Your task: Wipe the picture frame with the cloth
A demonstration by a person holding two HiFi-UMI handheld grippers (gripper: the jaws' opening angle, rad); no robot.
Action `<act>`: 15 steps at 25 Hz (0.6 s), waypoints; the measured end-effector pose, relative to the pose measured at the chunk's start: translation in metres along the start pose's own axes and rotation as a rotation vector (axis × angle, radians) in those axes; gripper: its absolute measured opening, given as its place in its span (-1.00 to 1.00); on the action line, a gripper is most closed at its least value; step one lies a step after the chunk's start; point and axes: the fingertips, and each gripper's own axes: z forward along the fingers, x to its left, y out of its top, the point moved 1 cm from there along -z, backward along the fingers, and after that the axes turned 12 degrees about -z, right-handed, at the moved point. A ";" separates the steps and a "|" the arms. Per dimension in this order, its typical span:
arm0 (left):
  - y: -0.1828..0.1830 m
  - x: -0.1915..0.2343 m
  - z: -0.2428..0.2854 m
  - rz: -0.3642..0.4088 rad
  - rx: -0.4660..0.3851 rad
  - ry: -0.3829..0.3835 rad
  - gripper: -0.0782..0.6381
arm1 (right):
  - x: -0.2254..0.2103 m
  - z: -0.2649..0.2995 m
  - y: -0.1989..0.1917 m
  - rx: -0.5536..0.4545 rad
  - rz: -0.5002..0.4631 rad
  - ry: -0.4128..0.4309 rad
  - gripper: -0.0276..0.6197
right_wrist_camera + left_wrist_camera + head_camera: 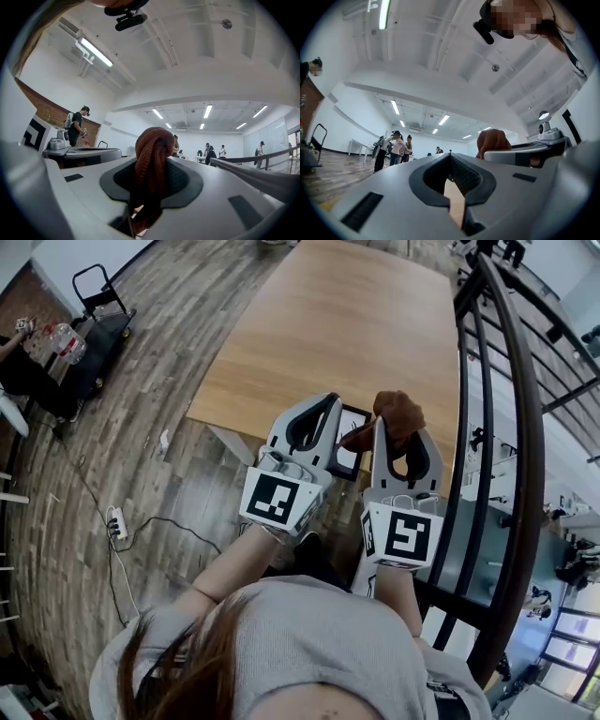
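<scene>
In the head view both grippers are held up side by side over the near edge of the wooden table (328, 324). My left gripper (319, 418) is shut, and the black picture frame (352, 446) shows at its jaws. In the left gripper view a thin tan slab of the picture frame (455, 206) is pinched between the pads (464, 176). My right gripper (405, 439) is shut on the rust-brown cloth (398, 413), which bulges out above its jaws next to the frame. The cloth (151, 159) fills the jaw gap in the right gripper view, and the cloth (492, 140) also shows in the left gripper view.
A dark metal railing (511, 427) curves close along my right side. On the plank floor at the left lie a power strip (117, 521) and its cable. A black trolley (98, 320) stands further back. Several people (396, 145) stand far off in the room.
</scene>
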 end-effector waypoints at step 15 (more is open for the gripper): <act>0.027 -0.036 -0.161 0.031 0.056 -0.019 -0.76 | 0.111 -0.134 0.049 0.033 0.015 -0.067 -0.50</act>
